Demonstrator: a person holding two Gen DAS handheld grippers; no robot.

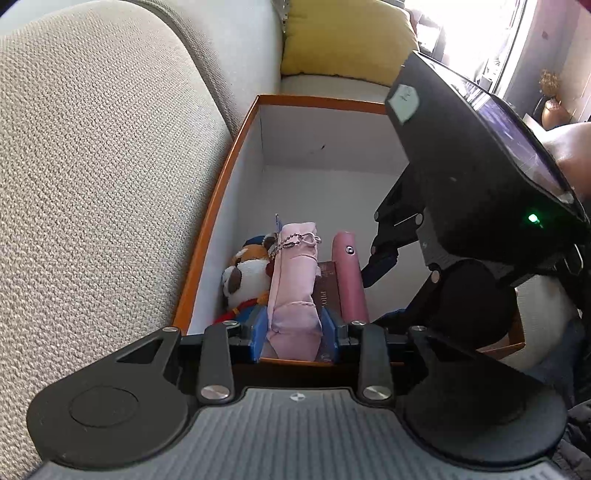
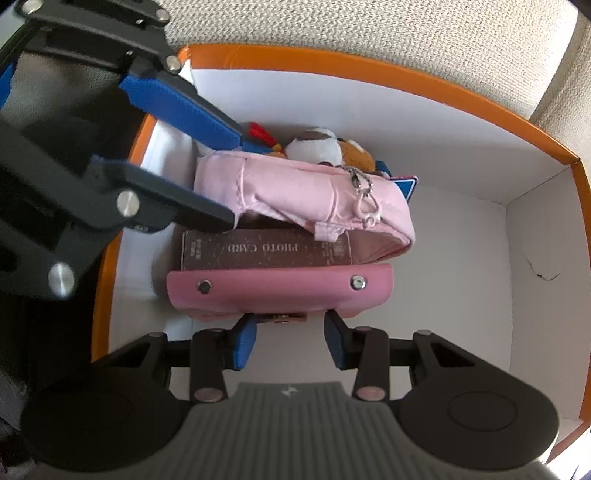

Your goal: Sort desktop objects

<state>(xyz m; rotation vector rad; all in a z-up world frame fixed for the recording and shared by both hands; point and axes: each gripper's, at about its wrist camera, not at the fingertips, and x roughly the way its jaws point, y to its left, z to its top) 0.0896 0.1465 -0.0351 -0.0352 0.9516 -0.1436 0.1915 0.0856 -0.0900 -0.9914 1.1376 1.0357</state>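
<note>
An orange-rimmed white box (image 1: 236,147) (image 2: 406,79) holds a plush dog (image 1: 245,275) (image 2: 321,146), a pale pink fabric pouch (image 1: 293,284) (image 2: 295,192), a brown photo card box (image 1: 327,291) (image 2: 266,249) and a pink leather case (image 1: 349,273) (image 2: 277,291), side by side. My left gripper (image 1: 294,332) (image 2: 231,177) is shut on the near end of the pink pouch, inside the box. My right gripper (image 2: 290,332) (image 1: 382,258) is open, just beside the pink case, with nothing between its blue pads.
A beige sofa armrest (image 1: 92,166) (image 2: 332,26) stands against the box's left side. A yellow cushion (image 1: 343,40) lies beyond the box. The far half of the box floor (image 1: 332,199) (image 2: 461,277) is bare white.
</note>
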